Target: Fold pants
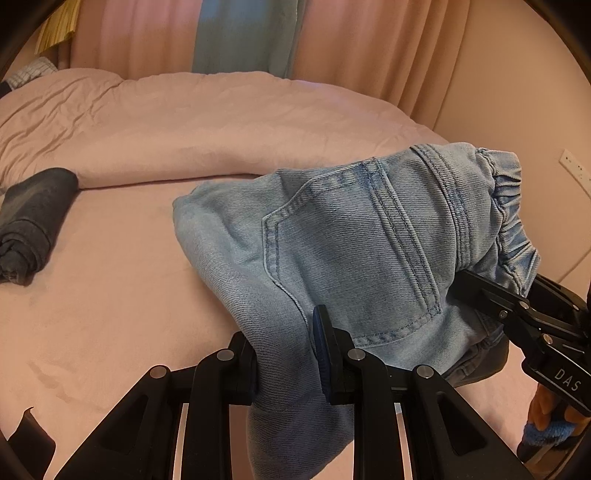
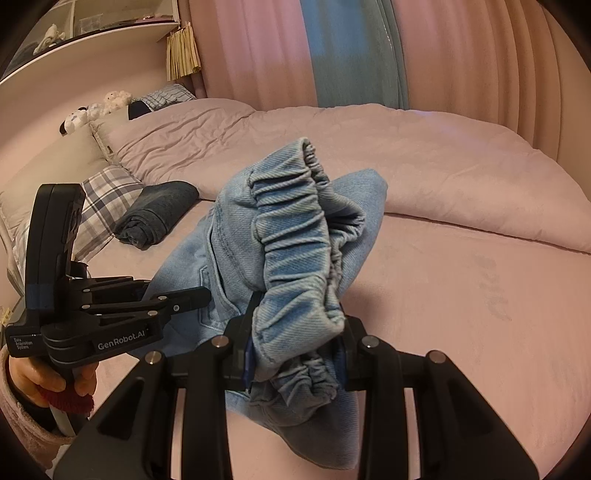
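**Two wrist cameras, one bed, seen from opposite sides**

The left wrist camera looks along its own fingers (image 1: 321, 354) from close above the bed (image 1: 110, 295), facing the curtains (image 1: 369, 55). The right wrist camera sits just as near, aimed the same way but from farther right, taking in the headboard shelf (image 2: 92, 33). Both views share the light denim pants (image 1: 351, 240), the rolled dark garment (image 2: 155, 214) and each other's gripper.

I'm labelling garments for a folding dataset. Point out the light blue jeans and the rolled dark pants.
light blue jeans (image 1: 332, 236): left wrist view, on the back pocket.
rolled dark pants (image 2: 155, 214): right wrist view, middle of the roll.
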Tool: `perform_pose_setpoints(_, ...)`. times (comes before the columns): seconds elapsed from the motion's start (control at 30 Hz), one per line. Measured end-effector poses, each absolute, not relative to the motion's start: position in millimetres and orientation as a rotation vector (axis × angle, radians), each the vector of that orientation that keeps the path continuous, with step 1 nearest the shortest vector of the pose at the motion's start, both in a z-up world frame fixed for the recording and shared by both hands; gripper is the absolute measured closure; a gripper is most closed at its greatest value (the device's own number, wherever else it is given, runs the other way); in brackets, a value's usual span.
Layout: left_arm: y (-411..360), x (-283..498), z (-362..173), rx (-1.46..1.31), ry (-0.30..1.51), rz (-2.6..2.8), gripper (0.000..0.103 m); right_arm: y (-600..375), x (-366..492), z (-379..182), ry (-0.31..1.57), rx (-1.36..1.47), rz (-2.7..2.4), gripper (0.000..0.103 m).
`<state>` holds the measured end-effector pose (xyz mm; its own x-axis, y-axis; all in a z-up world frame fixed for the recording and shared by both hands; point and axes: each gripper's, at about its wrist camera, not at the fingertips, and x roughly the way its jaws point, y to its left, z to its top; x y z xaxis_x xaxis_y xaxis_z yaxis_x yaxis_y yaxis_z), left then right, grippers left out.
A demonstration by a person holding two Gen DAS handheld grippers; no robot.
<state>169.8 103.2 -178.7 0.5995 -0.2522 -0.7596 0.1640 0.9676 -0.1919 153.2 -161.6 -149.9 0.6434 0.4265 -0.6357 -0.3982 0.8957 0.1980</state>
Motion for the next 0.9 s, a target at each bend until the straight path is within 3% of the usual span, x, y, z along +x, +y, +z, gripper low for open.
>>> perform_pose_setpoints(0.9, 82.6, 201.3, -202.9, -0.114, 0.983, -0.214, 0.081, -143.8, 198.3, -187.7, 0.820, 0.046, 0.448, 0.070)
